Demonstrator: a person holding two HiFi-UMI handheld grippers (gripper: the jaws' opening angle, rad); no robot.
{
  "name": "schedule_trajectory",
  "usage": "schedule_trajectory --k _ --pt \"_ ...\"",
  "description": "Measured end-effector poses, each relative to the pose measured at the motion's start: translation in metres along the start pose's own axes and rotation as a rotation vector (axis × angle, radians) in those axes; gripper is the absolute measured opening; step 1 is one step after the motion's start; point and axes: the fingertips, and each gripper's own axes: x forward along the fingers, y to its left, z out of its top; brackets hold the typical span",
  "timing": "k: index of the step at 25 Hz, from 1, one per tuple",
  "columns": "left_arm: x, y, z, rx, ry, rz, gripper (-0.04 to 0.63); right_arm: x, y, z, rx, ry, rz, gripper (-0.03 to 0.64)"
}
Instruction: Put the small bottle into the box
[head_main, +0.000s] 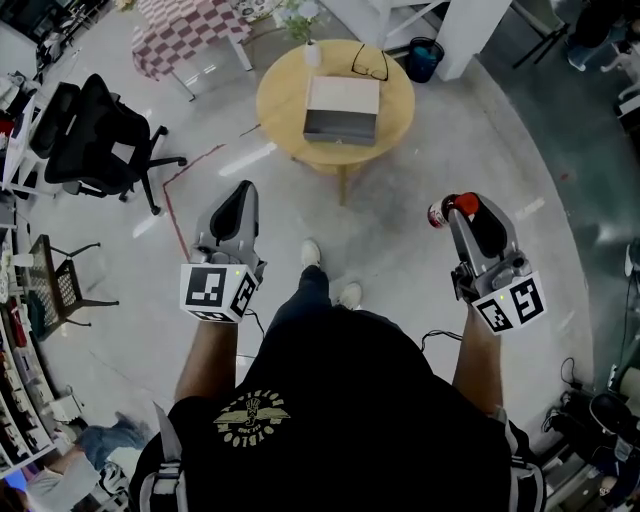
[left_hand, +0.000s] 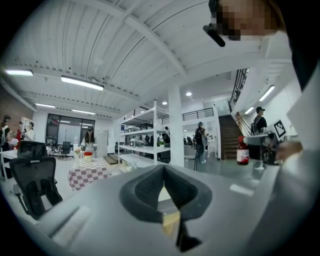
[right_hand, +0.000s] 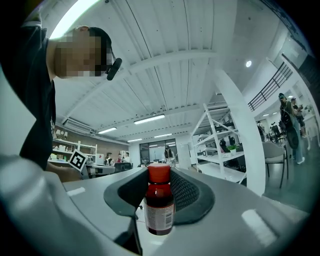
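A person in a black T-shirt stands on a grey concrete floor of an open-plan workshop, a handheld gripper in each hand, both raised in front of the body. The right gripper (head_main: 472, 207) pinches the small bottle (right_hand: 159, 207), a dark red bottle with a red cap and a white label, which stands upright between the two dark padded jaws; in the head view the bottle pokes out to the left of the gripper's tip. The left gripper (head_main: 243, 192) carries nothing, its jaws pressed together at the tips.

The box (head_main: 342, 108), pale on top with a dark near side, sits on a round wooden table (head_main: 280, 110) farther ahead, between the two grippers in the head view and well apart from the bottle. A pair of glasses (head_main: 370, 62) lies on the table's far edge just beyond the box, and a small white vase with a plant (head_main: 312, 50) stands at the far left of it.

A black office chair (head_main: 95, 130) is at the left, a table with a checked cloth (head_main: 190, 30) at the far left, and a blue bin (head_main: 424, 56) beyond the round table to the right. The person's white shoes (head_main: 312, 252) show just below the table.
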Motion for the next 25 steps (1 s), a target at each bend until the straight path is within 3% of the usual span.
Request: schedule_trajectory --k 11,25 --pt "0.03 0.035 -0.015 -0.021 0.033 -0.02 0.0 0.036 -0.009 -0.008 -0.002 0.027 -0.039 0.146" --pt "0.122 0.095 0.0 -0.033 0.002 -0.12 0.0 0.132 -0.027 0.004 -0.03 0.04 -0.096 0.146"
